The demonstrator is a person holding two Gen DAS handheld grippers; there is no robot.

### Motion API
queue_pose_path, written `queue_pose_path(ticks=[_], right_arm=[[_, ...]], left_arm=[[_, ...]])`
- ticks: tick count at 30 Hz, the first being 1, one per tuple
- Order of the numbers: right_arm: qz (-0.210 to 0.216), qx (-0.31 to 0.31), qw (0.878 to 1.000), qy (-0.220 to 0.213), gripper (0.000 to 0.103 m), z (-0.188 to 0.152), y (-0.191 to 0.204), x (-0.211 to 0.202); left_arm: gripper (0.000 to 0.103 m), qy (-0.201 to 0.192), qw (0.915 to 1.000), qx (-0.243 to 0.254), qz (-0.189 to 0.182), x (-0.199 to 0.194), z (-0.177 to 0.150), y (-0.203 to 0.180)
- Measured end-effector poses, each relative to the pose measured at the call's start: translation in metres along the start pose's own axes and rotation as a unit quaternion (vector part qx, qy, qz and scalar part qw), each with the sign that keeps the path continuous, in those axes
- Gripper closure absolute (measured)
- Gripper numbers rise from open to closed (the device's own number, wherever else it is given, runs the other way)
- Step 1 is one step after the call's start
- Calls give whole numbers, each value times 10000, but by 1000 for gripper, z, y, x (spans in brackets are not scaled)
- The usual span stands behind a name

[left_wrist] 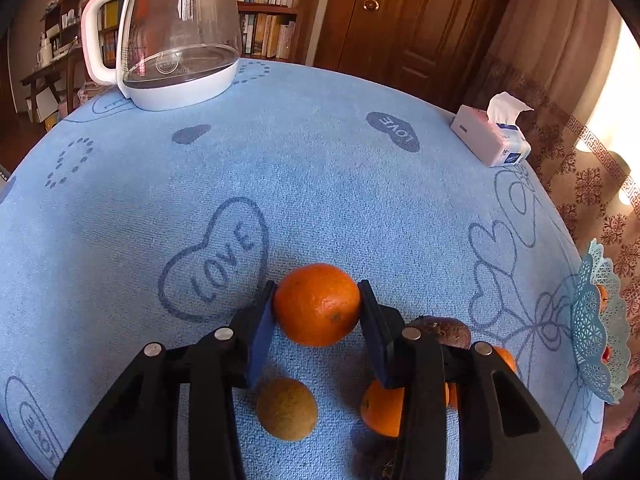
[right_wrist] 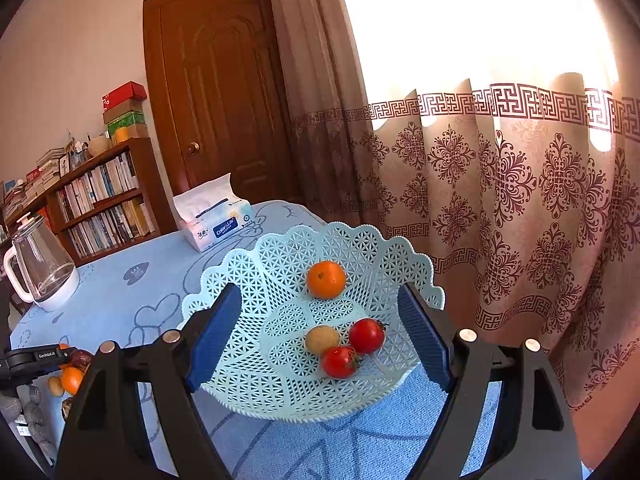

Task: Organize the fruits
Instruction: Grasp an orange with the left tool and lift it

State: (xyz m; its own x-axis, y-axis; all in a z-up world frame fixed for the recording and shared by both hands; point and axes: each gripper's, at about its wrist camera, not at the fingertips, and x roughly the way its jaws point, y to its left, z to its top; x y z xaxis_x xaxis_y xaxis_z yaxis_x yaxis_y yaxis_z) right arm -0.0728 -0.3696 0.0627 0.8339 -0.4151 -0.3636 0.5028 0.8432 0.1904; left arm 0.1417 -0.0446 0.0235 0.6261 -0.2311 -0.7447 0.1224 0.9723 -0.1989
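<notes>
My left gripper (left_wrist: 317,300) is shut on an orange tangerine (left_wrist: 317,305), its blue pads touching both sides, just above the blue cloth. Below it lie a tan round fruit (left_wrist: 287,409), another tangerine (left_wrist: 383,408) and a dark brown fruit (left_wrist: 440,330), partly hidden by the fingers. My right gripper (right_wrist: 320,340) is open and empty, hovering over the pale blue lattice basket (right_wrist: 256,272). The basket holds a tangerine (right_wrist: 326,279), a tan fruit (right_wrist: 321,339) and two red tomatoes (right_wrist: 366,335). The basket's rim (left_wrist: 596,320) shows at the right edge in the left wrist view.
A glass kettle (left_wrist: 176,36) on a white base stands at the table's far left. A tissue pack (left_wrist: 490,136) lies near the far right edge. The blue tablecloth (left_wrist: 320,184) covers the round table. A patterned curtain (right_wrist: 520,208), wooden door and bookshelf stand behind.
</notes>
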Motion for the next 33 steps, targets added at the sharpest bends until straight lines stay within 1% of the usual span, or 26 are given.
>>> queue_pose_path(ticks=[6, 9, 13, 18, 21, 24, 29, 31, 33], right_arm=[[-63, -50, 10000, -56, 21, -1, 1, -2], [-130, -89, 9998, -81, 21, -2, 3, -2], [-233, -171, 9995, -133, 21, -4, 6, -4], [-410, -360, 9982, -246, 21, -7, 14, -6], [-534, -588, 9962, -350, 21, -10, 23, -9], [-638, -849, 9933, -444, 21, -12, 32, -12], [-787, -1250, 9877, -507, 21, -14, 48, -14], [-726, -1437, 9859, -460, 21, -15, 59, -16], [-497, -1568, 9857, -354, 21, -16, 72, -19]], left_arm=[[63, -134, 9997, -109, -192, -7, -3, 6], [63, -245, 9993, -187, -211, -13, -3, 9], [63, -457, 9987, -235, -76, -21, -6, 15], [63, -643, 9974, -333, 3, -28, -7, 20], [63, -726, 9967, -354, 79, -30, -7, 22], [63, -724, 9964, -423, 97, -30, -8, 23], [63, -809, 9954, -501, 144, -33, -8, 26], [63, -819, 9950, -554, 158, -33, -8, 28], [63, -816, 9947, -607, 136, -33, -8, 29]])
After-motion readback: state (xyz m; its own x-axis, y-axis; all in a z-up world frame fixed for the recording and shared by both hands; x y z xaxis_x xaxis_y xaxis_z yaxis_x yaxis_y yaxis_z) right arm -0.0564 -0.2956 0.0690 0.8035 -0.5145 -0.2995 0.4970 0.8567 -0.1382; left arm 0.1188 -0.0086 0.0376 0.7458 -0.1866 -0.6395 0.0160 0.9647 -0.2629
